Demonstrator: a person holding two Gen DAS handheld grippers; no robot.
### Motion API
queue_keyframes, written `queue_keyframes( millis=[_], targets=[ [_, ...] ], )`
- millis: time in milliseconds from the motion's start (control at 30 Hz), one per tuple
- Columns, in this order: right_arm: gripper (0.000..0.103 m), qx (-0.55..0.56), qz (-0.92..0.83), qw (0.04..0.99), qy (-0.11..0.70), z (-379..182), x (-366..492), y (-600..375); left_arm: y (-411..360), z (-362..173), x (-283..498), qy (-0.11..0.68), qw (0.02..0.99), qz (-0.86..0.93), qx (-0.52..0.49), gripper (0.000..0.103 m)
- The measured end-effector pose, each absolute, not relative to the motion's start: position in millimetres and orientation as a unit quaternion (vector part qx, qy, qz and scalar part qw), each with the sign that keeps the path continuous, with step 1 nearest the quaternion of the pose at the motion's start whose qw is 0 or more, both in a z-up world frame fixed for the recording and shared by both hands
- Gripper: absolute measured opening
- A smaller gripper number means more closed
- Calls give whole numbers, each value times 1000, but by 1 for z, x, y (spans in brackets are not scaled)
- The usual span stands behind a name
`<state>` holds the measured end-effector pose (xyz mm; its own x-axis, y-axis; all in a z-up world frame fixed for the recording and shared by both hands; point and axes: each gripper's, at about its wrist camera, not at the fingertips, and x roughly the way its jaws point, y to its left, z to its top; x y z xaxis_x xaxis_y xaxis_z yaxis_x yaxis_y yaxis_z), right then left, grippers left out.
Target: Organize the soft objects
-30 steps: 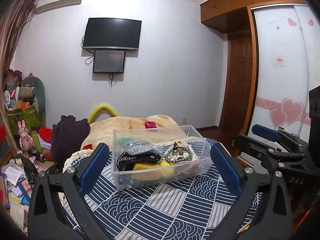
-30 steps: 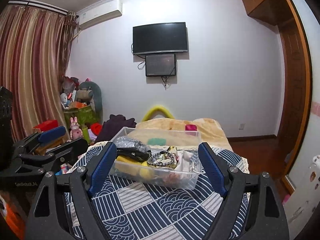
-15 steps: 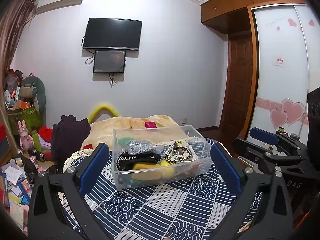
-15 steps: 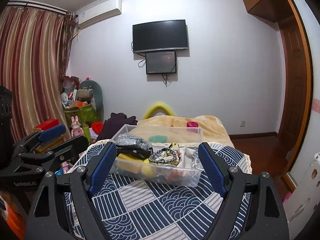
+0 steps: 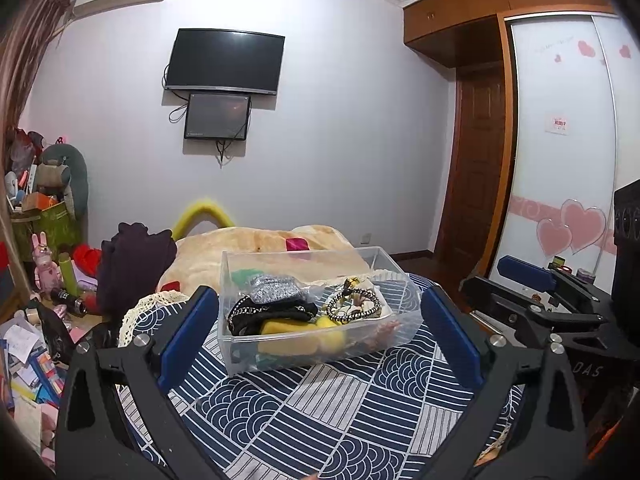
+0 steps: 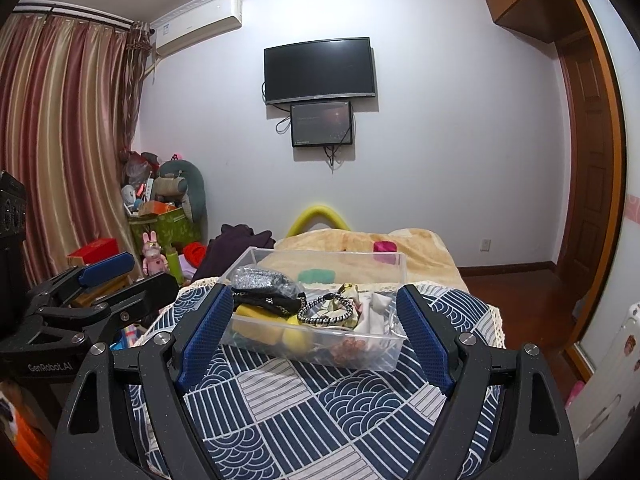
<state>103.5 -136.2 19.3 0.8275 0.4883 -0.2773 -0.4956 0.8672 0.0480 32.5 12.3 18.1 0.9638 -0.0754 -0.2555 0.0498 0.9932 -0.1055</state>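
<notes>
A blue-and-white wave-patterned cloth (image 5: 328, 408) covers the table, with a clear plastic bin (image 5: 320, 344) sitting on it.

Both wrist views look level across the patterned tablecloth (image 5: 320, 412), sharing the clear bin (image 6: 320, 354).

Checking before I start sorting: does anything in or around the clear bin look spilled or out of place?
Nothing has spilled. The clear bin sits upright on the patterned cloth, though its contents are jumbled, with the braided loop lying on top.
</notes>
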Motion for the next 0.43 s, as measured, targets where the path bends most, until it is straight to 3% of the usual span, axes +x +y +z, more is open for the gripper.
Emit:
queue_keyframes(
  millis=[433],
  targets=[
    [82, -12, 256, 956, 143, 18, 103, -136, 10, 17, 34, 132, 990, -33, -45, 103]
  ],
)
